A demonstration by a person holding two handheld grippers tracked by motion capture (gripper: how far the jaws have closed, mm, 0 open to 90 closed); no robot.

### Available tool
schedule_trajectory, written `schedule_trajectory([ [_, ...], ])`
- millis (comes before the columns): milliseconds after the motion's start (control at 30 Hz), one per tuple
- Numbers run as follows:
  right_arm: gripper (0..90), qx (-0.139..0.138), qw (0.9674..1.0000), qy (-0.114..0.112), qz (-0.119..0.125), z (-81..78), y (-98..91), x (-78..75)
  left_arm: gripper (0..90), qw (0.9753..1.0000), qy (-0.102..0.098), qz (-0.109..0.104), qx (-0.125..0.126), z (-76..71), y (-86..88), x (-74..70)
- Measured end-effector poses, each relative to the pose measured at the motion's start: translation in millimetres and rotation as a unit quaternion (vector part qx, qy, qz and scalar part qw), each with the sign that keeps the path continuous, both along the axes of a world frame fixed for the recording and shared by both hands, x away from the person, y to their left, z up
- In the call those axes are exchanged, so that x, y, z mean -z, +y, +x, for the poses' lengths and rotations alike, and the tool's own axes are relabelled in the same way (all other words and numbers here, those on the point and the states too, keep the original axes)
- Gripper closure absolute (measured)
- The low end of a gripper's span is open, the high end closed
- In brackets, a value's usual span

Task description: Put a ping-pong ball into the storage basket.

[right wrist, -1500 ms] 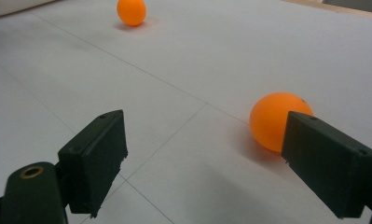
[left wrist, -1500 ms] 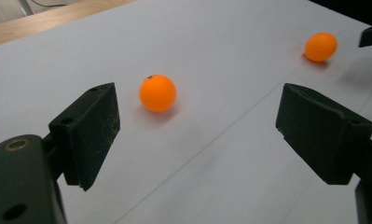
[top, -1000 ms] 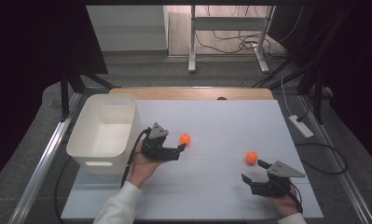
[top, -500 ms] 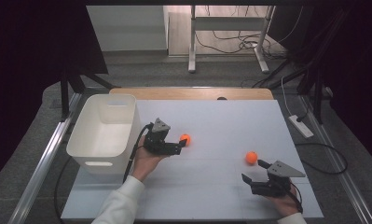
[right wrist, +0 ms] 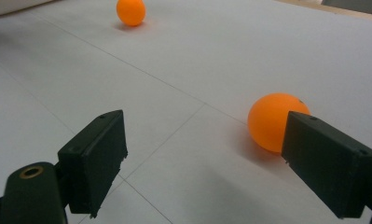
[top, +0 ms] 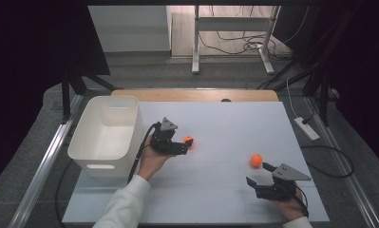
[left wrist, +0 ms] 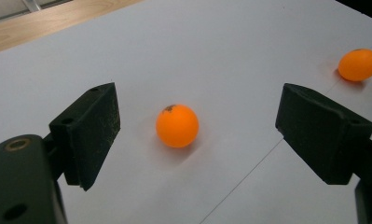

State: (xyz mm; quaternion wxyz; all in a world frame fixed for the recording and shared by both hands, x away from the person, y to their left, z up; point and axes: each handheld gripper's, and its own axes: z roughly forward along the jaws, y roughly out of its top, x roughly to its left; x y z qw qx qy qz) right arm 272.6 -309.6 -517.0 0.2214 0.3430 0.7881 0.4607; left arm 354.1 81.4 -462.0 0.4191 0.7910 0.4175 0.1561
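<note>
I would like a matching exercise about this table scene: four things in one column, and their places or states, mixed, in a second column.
1. left gripper
2. right gripper
3. white bin
4. wooden strip

a. far edge of the table
b. empty, at the table's left
c. open around an orange ball
d. open, a ball beside one finger

Pairs: 1-c, 2-d, 3-b, 4-a

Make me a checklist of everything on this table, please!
Surface: white table top, bare.
Job's things: two orange balls, the near ball between the left gripper's jaws, untouched; the far ball ahead of the right gripper.
Clutter: nothing seen.
Grippers: left gripper open; right gripper open.
Cables: one trails from the left gripper.
Surroundings: white bin at left; floor cables beyond.
</note>
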Motion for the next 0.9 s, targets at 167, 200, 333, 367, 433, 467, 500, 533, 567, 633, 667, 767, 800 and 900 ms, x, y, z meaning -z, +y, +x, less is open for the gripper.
schedule_trajectory([
  [167, 14.2, 0.006, 1.0, -0.001, 0.006, 0.0, -2.4, -0.9, 14.9, 0.9999, 0.008, 0.01, -0.002, 5.8, -2.1, 1.3],
  [200, 14.2, 0.007, 1.0, -0.001, 0.005, -0.2, -2.5, -1.2, 14.9, 0.9999, 0.009, 0.013, -0.002, 6.9, -2.8, 1.7],
  [333, 14.1, 0.005, 1.0, -0.001, 0.006, -0.4, -1.7, -1.0, 14.9, 0.9997, 0.013, 0.019, -0.002, 9.9, -4.0, 3.3],
  [367, 14.1, 0.004, 1.0, 0.0, 0.005, -0.3, -1.5, -0.7, 14.8, 0.9996, 0.016, 0.024, -0.003, 12.1, -3.9, 4.3],
  [433, 14.1, 0.005, 1.0, 0.0, 0.003, -0.1, -1.2, -0.6, 14.8, 0.9995, 0.019, 0.025, -0.006, 15.1, -4.5, 6.0],
  [467, 14.1, 0.004, 1.0, 0.0, 0.004, 0.1, -1.3, -0.6, 14.8, 0.9994, 0.022, 0.027, -0.005, 16.7, -4.8, 6.8],
  [500, 14.1, 0.004, 1.0, 0.001, 0.008, 0.2, -1.3, -0.9, 14.8, 0.9994, 0.023, 0.026, -0.005, 18.4, -5.4, 7.6],
  [533, 14.1, 0.003, 0.9999, 0.003, 0.017, 0.3, -1.6, -1.5, 14.8, 0.9994, 0.025, 0.025, -0.006, 19.7, -6.2, 8.2],
  [567, 14.2, 0.003, 0.9998, 0.003, 0.021, 0.2, -2.0, -2.4, 14.9, 0.9994, 0.027, 0.021, -0.005, 20.9, -6.7, 9.0],
  [633, 14.1, 0.003, 0.9996, 0.004, 0.027, 0.0, -2.6, -3.4, 14.9, 0.9994, 0.029, 0.018, -0.002, 22.8, -9.1, 11.0],
  [667, 14.2, 0.004, 0.9996, 0.003, 0.026, 0.0, -2.8, -3.3, 14.9, 0.9994, 0.029, 0.021, -0.002, 23.6, -10.2, 12.0],
  [767, 14.2, 0.005, 0.9996, 0.004, 0.027, 0.0, -3.4, -2.7, 14.9, 0.999, 0.036, 0.026, -0.003, 27.9, -13.0, 16.6],
  [800, 14.2, 0.005, 0.9996, 0.004, 0.027, 0.1, -3.4, -2.6, 14.9, 0.9989, 0.037, 0.027, -0.004, 28.9, -13.5, 17.5],
  [900, 14.2, 0.005, 0.9997, 0.004, 0.025, 0.2, -3.2, -2.1, 14.9, 0.9985, 0.047, 0.026, -0.003, 34.4, -14.1, 21.2],
])
